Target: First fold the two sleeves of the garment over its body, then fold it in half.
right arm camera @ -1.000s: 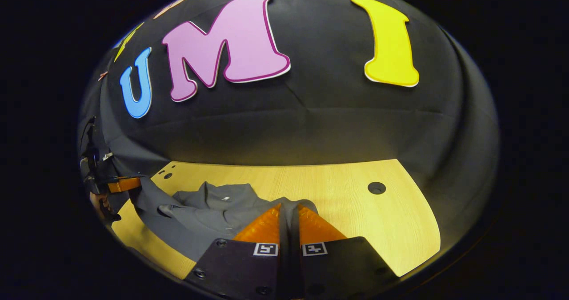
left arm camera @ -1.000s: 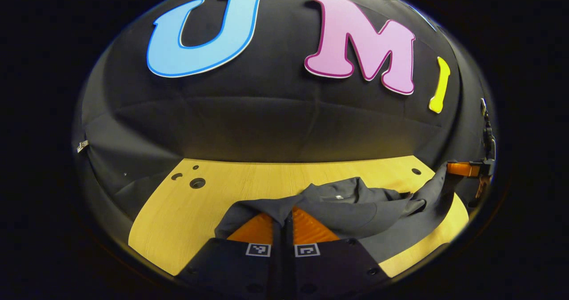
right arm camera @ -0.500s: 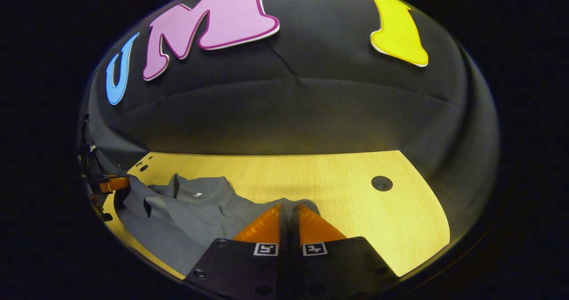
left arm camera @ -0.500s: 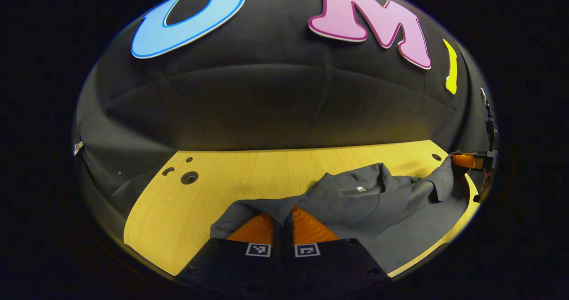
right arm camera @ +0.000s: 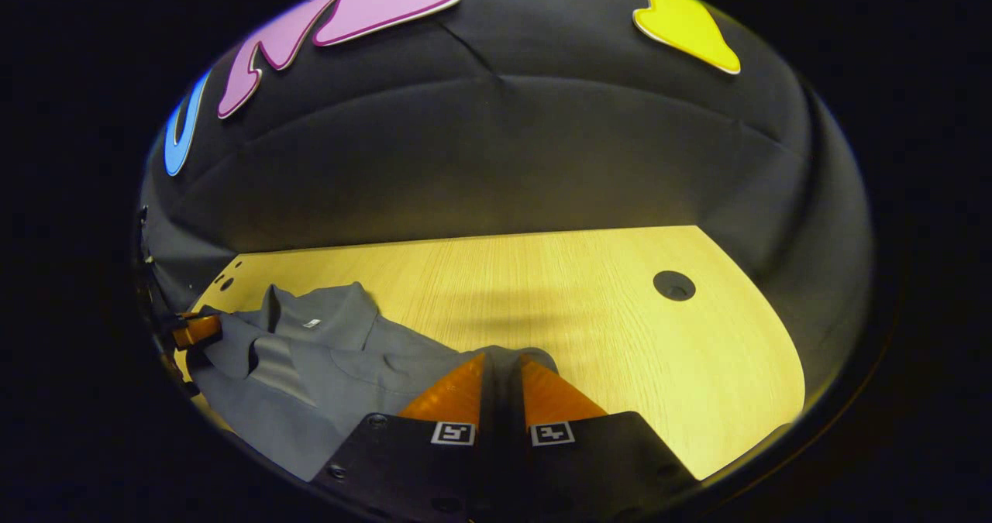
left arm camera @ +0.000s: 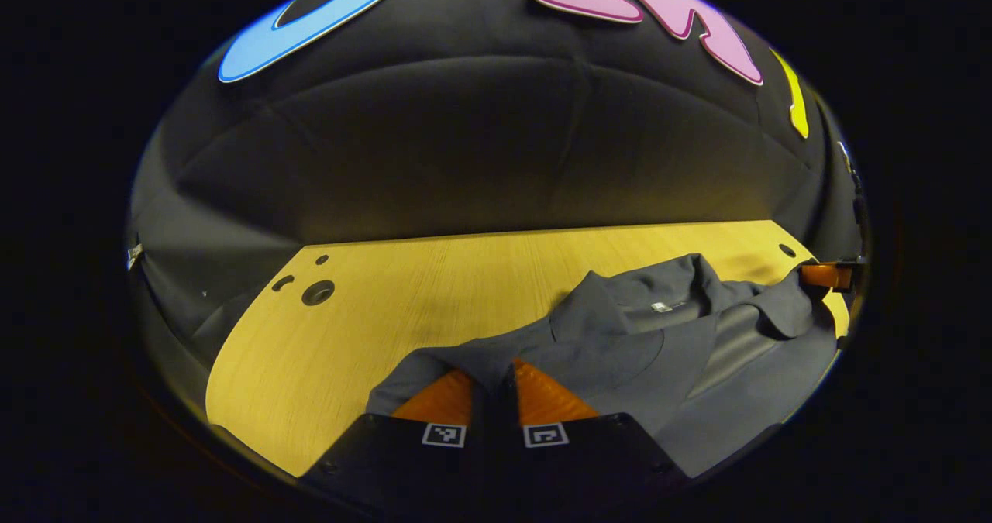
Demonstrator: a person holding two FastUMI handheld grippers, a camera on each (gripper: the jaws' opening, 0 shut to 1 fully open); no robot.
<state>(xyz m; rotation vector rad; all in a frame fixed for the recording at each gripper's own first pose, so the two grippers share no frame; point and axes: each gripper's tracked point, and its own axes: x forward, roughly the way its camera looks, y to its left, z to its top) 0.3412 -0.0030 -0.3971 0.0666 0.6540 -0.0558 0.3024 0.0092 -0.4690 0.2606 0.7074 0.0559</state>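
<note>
A dark grey collared garment [left arm camera: 643, 345] lies crumpled on the wooden table [left arm camera: 434, 290], its collar and small white label facing up. My left gripper [left arm camera: 496, 376] is shut on a fold of the garment's edge at the bottom of the left gripper view. At the bottom of the right gripper view, my right gripper [right arm camera: 501, 368] is shut on the opposite edge of the garment [right arm camera: 325, 360]. Each gripper also appears far off at the other view's edge, the right gripper [left arm camera: 825, 275] and the left gripper [right arm camera: 194, 329], both holding cloth.
The table has round holes near its far left corner [left arm camera: 318, 292] and one near its right side [right arm camera: 673, 284]. Bare tabletop stretches left of the garment in the left gripper view and right of it in the right gripper view. The black cloth wall stands behind.
Both grippers have come down and forward with the cloth still held. The garment has sunk from a raised, draped shape to lie flatter on the table.
</note>
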